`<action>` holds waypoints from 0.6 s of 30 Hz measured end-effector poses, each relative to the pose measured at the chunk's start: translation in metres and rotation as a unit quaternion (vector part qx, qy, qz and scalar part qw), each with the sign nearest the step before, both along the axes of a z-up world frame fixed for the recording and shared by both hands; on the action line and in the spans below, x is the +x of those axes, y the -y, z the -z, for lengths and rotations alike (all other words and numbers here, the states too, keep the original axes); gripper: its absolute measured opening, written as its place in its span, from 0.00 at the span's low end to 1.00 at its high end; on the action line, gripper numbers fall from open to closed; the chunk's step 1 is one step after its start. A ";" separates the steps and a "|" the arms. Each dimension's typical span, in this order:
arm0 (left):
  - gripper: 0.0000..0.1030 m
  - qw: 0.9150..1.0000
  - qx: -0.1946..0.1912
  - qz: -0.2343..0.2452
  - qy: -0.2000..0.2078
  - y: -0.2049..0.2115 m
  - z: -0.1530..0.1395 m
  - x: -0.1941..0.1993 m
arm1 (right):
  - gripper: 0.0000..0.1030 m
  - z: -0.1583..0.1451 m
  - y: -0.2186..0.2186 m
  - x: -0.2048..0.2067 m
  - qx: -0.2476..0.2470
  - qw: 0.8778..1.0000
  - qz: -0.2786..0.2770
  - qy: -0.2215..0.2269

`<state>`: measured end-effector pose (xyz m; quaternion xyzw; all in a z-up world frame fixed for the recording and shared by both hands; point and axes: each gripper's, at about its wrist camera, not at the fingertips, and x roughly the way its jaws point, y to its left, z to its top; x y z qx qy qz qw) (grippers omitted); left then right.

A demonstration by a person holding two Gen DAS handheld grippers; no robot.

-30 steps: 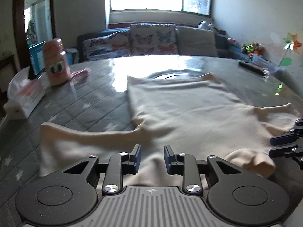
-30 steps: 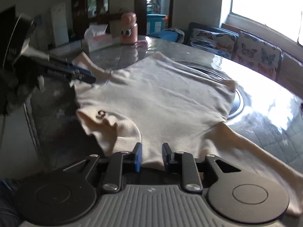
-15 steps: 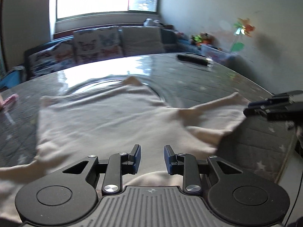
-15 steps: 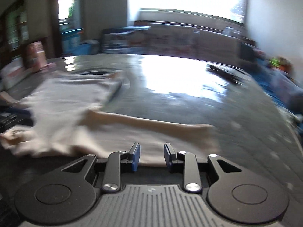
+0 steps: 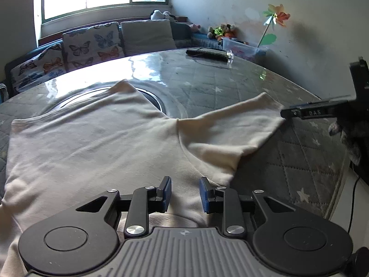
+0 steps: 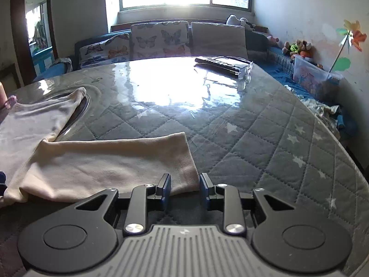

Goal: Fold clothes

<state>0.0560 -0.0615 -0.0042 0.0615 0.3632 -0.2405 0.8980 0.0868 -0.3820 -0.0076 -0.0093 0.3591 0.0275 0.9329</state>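
A cream long-sleeved shirt lies spread flat on the round table. One sleeve stretches out to the right. My left gripper hovers low over the shirt near the base of that sleeve, open, with cloth under the gap and not pinched. My right gripper is at the sleeve end. The cuff corner lies between its jaws, which are closing, and the pads stand apart from the cloth. In the left wrist view the right gripper shows at the cuff.
A black remote and a clear object lie at the table's far side. A round inset ring sits under the shirt's far edge. The table rim curves close on the right. A sofa with butterfly cushions stands behind.
Both grippers have swung to the right along the shirt. The right one went from the shirt's body to the sleeve cuff. The left one now sits by the sleeve's base.
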 end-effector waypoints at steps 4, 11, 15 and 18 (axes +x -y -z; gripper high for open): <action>0.27 1.000 -0.001 0.005 -0.001 0.000 0.001 -0.002 | 0.02 -0.006 -0.004 0.008 -0.027 1.000 -0.001 0.012; 0.27 1.000 0.001 0.013 0.000 0.000 0.000 -0.004 | 0.02 -0.018 -0.003 0.028 -0.025 0.999 -0.001 0.025; 0.27 1.000 0.000 0.012 -0.001 0.000 -0.001 -0.002 | 0.32 -0.021 0.007 0.022 0.025 0.999 -0.007 0.022; 0.27 1.000 -0.001 0.011 0.007 0.000 -0.006 -0.002 | 0.34 -0.018 0.007 0.019 0.020 1.000 -0.012 0.018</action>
